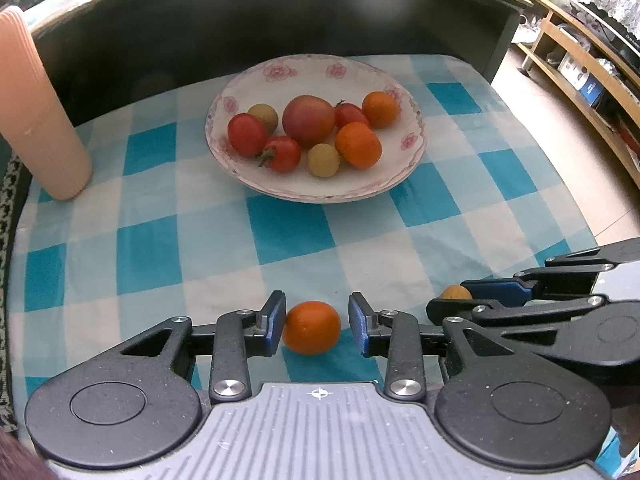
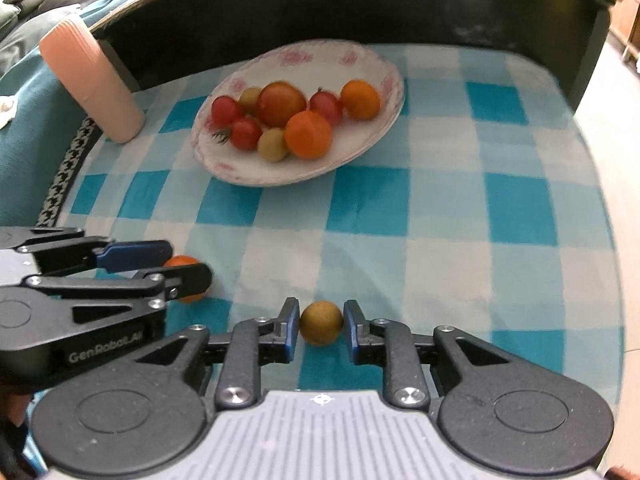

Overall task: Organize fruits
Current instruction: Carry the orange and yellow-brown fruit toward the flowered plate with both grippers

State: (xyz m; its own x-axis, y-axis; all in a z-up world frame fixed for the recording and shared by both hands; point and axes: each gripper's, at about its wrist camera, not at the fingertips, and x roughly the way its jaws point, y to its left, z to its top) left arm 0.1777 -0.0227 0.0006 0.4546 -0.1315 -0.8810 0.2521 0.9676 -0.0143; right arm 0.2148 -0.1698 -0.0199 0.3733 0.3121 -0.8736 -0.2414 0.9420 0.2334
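Observation:
A small orange [image 1: 311,327] lies on the blue checked cloth between the pads of my left gripper [image 1: 318,326]. The left pad touches the orange and a thin gap shows at the right pad, so the gripper is open. My right gripper [image 2: 321,322] is shut on a brownish longan [image 2: 321,323] low over the cloth, both pads pressing on it. Each wrist view shows the other gripper beside it: the right gripper [image 1: 460,296] with the longan [image 1: 456,292], and the left gripper [image 2: 180,268] around the orange [image 2: 182,263]. A flowered white plate [image 1: 320,196] further back holds several tomatoes, oranges and longans.
A ribbed pink cylinder [image 1: 40,120] stands at the cloth's back left corner. A dark raised wall [image 1: 280,20] runs behind the plate [image 2: 280,178]. Wooden shelving [image 1: 580,72] stands off to the right across the floor. Bare checked cloth [image 2: 440,208] lies between the plate and the grippers.

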